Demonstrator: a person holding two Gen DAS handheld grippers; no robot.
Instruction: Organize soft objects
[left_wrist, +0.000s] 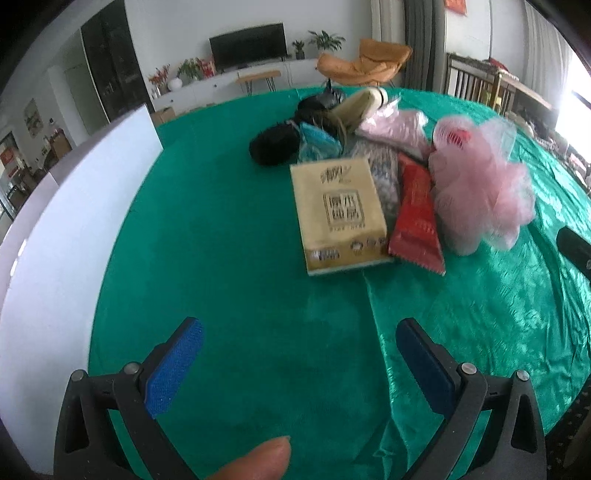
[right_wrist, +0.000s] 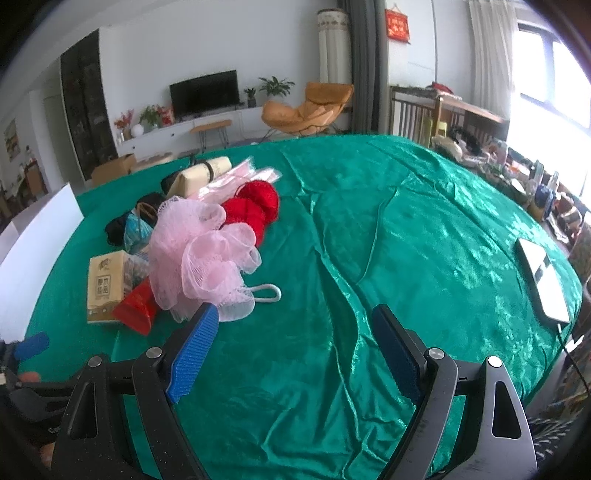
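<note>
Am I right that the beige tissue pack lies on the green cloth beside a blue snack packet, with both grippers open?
Not quite: the snack packet is red, as the left wrist view shows. The beige tissue pack does lie beside it on the green cloth, and the left gripper and right gripper are open.

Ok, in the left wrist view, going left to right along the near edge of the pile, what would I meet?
White board → tissue pack → red packet → pink bath pouf.

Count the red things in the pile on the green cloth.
2: a flat red foil packet at the pile's near end beside the tissue pack, and a red knitted yarn bundle behind the pink mesh sponge. Others may be hidden underneath.
</note>
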